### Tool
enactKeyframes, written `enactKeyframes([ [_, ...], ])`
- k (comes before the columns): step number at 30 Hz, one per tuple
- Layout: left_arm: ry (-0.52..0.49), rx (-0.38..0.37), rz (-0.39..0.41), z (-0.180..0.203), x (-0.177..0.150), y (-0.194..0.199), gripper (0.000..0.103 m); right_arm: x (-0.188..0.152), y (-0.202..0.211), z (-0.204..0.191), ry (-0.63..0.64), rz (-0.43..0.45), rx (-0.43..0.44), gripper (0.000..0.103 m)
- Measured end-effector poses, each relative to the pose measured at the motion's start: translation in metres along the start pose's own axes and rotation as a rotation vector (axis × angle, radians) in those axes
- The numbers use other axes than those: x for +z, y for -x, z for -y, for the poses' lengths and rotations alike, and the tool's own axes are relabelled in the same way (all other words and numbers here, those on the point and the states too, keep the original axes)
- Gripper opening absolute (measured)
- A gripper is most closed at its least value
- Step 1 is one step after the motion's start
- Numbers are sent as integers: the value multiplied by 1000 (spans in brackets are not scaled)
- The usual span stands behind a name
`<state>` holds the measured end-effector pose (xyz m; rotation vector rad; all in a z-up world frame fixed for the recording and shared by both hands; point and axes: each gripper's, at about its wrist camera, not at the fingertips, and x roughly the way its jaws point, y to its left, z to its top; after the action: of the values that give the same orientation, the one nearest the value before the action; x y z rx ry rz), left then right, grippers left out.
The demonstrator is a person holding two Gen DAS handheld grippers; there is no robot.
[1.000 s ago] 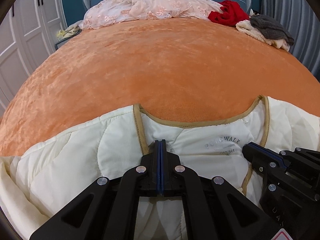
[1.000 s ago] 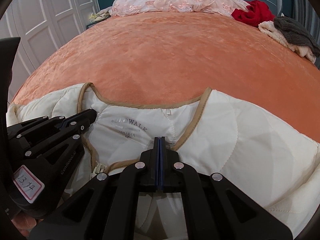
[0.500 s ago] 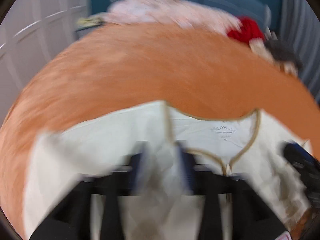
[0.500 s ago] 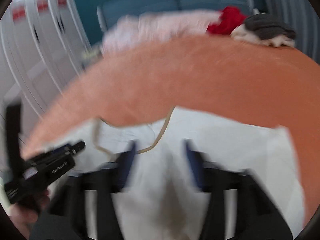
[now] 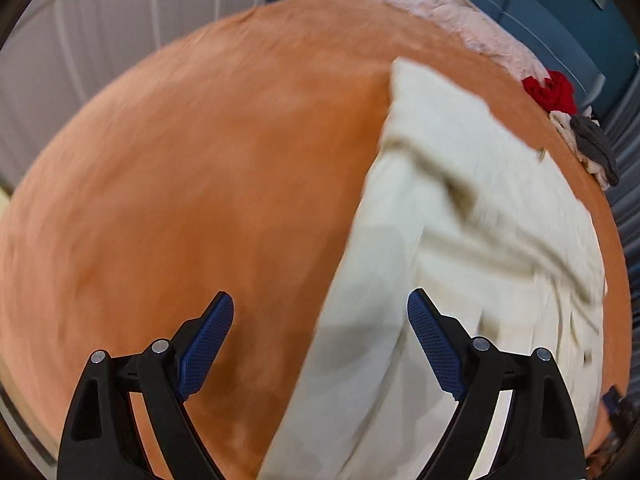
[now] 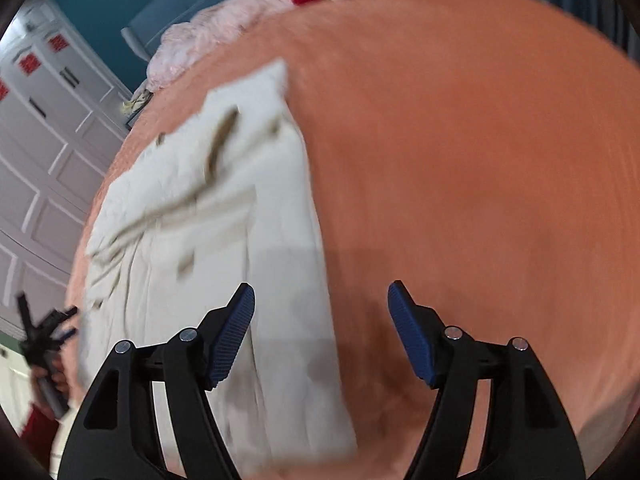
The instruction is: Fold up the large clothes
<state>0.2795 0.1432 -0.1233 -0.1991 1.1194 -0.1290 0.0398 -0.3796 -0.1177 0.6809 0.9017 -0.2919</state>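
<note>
Left gripper: jaws wide apart, nothing clamped. They have just been opening, and the gap between the blue pads shows only bedspread and the edge of the garment lying below, no cloth pinched. Released.

Right gripper: jaws also apart, a bit less wide than the left, and they too have just been opening. Between its pads there is only the garment's edge and bedspread underneath, no contact visible. Released, holding nothing.

Cream quilted jacket lies flat on the orange bedspread, spread as a long pale strip running away from the cameras. In the left wrist view it fills the right half of the frame, its near edge passing under the right-hand finger. In the right wrist view the same jacket sits left of centre, its long edge running down between the fingers. Tan trim shows as blurred streaks on it; both views are motion-blurred, so fold lines are hard to read.

The left gripper also shows at the far left edge of the right wrist view, small and blurred, held by a hand.

At the far end of the bed: a pink lacy garment, a red garment, and a grey and cream pile. White panelled doors stand beside the bed.
</note>
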Motion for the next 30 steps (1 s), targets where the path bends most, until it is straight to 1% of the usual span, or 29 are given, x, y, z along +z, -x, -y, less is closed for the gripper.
enactKeyframes([
  [1, 23, -12, -16, -5, -12, 1, 86, -10, 1, 5, -17, -14, 14, 67],
  [2, 53, -37, -36, -10, -21, 2, 86, -20, 2, 10, -33, -30, 30, 67],
  [3, 82, -66, -40, -13, -31, 5, 86, -31, 2, 13, -49, -46, 48, 67],
  [4, 83, -68, -28, -12, -35, 8, 86, -43, 3, 14, -54, -45, 62, 67],
  [6, 63, -80, -27, -6, -41, 14, 85, -53, 6, 13, -62, -43, 102, 67],
  [7, 58, -95, -35, -2, -44, 14, 84, -57, 6, 11, -72, -51, 126, 67],
  [8, 54, -102, -43, 2, -46, 14, 80, -59, 5, 10, -79, -52, 138, 68],
  [9, 46, -120, -53, 5, -49, 14, 68, -59, 5, 10, -81, -49, 141, 65],
  [10, 38, -114, -62, 9, -51, 13, 65, -59, 3, 9, -87, -45, 148, 56],
  [11, 35, -105, -59, 10, -51, 15, 58, -57, 2, 9, -102, -47, 157, 51],
  [12, 40, -109, -61, 10, -51, 14, 43, -55, 0, 11, -123, -47, 168, 37],
  [13, 55, -118, -71, 8, -50, 15, 35, -53, -2, 13, -154, -49, 179, 18],
  [14, 73, -128, -76, 6, -50, 18, 21, -50, -5, 14, -176, -54, 190, 12],
  [15, 83, -139, -78, 4, -49, 20, 10, -48, -6, 14, -182, -58, 198, 7],
  [17, 89, -139, -70, 1, -51, 31, 6, -47, 2, 1, -137, -41, 181, 6],
  [19, 61, -149, -40, 2, -51, 51, 6, -46, 16, -10, -87, -25, 178, 4],
  [21, 15, -148, -24, 8, -52, 72, 6, -45, 35, -17, -37, -21, 180, 4],
  [24, -91, -133, -23, 14, -64, 112, 5, -52, 71, -29, 93, -58, 166, 4],
  [26, -155, -116, -45, 10, -84, 139, 5, -69, 98, -35, 206, -121, 123, 4],
  [27, -170, -111, -63, 6, -94, 148, 5, -80, 111, -35, 241, -164, 104, 4],
  [30, -209, -73, -157, -14, -142, 177, 5, -113, 138, -28, 278, -281, 68, 4],
])
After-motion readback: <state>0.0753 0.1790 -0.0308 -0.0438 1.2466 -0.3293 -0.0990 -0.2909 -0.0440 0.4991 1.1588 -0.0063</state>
